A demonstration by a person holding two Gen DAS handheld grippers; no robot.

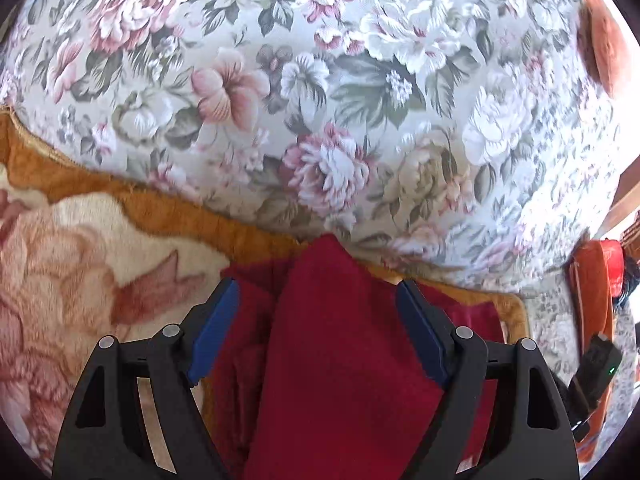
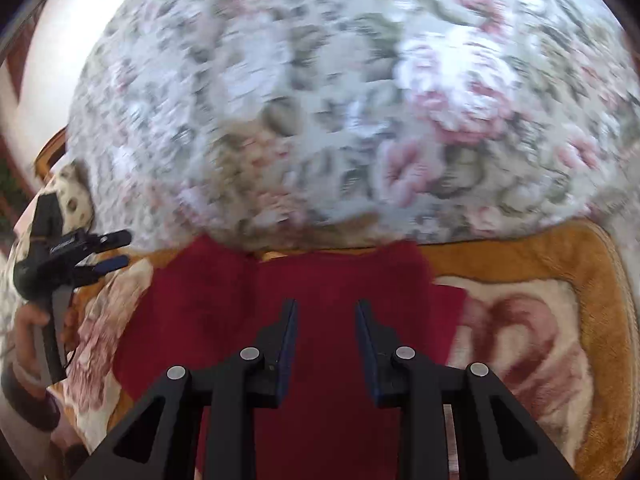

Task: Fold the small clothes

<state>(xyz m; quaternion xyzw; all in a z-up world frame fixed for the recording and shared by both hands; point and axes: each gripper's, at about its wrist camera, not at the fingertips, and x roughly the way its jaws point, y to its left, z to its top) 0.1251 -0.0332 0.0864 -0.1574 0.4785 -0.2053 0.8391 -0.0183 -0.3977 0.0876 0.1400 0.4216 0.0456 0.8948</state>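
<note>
A dark red small garment (image 1: 340,352) lies on a plush blanket with an orange border (image 1: 80,280). In the left wrist view my left gripper (image 1: 318,284) is open above the garment, a raised fold of the cloth between its blue pads without contact that I can see. In the right wrist view the garment (image 2: 224,312) is spread flat, and my right gripper (image 2: 326,302) hovers over its middle, open and empty. The left gripper also shows in the right wrist view (image 2: 120,248), held by a hand at the garment's left edge.
A floral sofa back (image 1: 320,100) rises just behind the blanket and also fills the upper right wrist view (image 2: 340,100), blurred. An orange object and a black device (image 1: 600,360) sit at the right edge. The blanket's border (image 2: 560,252) runs along the right side.
</note>
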